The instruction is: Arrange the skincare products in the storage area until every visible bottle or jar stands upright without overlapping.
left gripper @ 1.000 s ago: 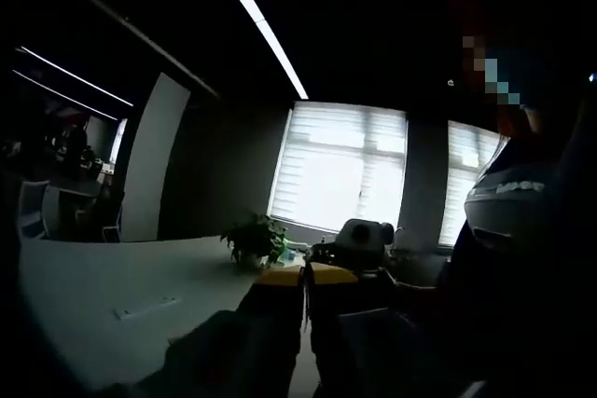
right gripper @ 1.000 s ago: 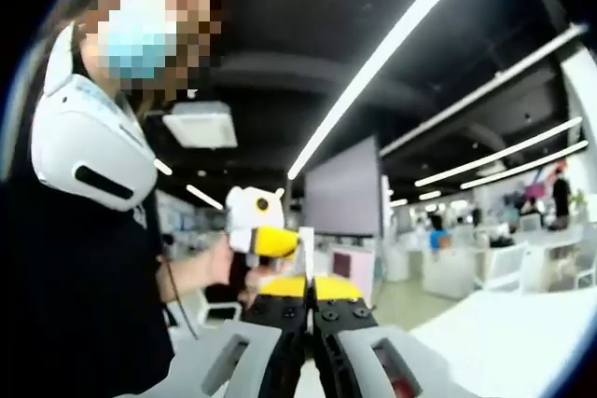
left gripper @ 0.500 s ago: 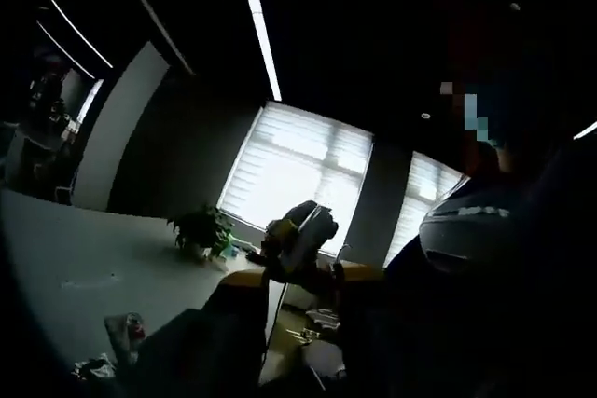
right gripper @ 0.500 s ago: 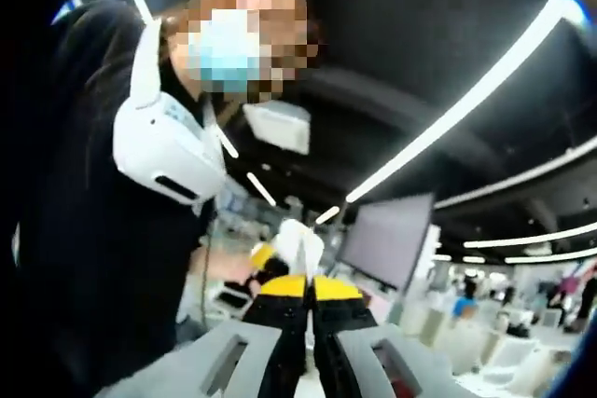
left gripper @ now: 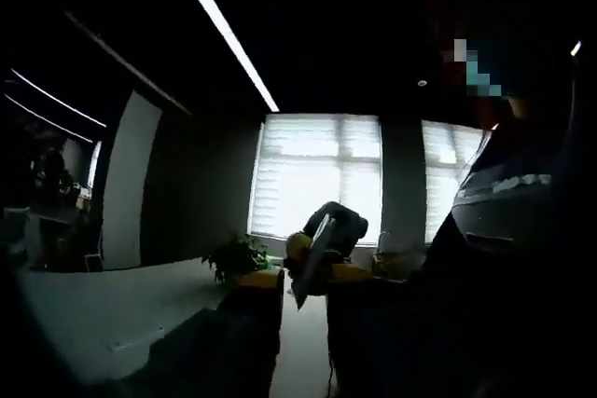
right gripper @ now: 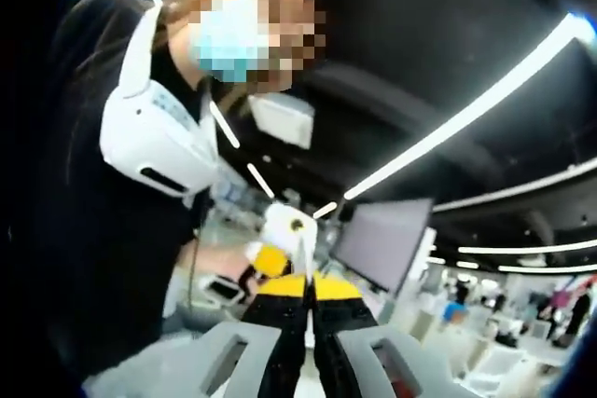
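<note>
No bottle or jar appears. The left gripper [left gripper: 303,279] points at a window [left gripper: 317,174], jaws parted. The right gripper [right gripper: 309,288], jaws clenched, points at the person [right gripper: 103,258] at 10 o'clock.

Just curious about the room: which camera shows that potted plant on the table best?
The left gripper view: the potted plant stands on the white table before the bright window, though dim. The right gripper view faces the person instead.

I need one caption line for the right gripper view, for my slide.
Right gripper, jaws shut and empty, pointing up at the person holding the left gripper.
</note>
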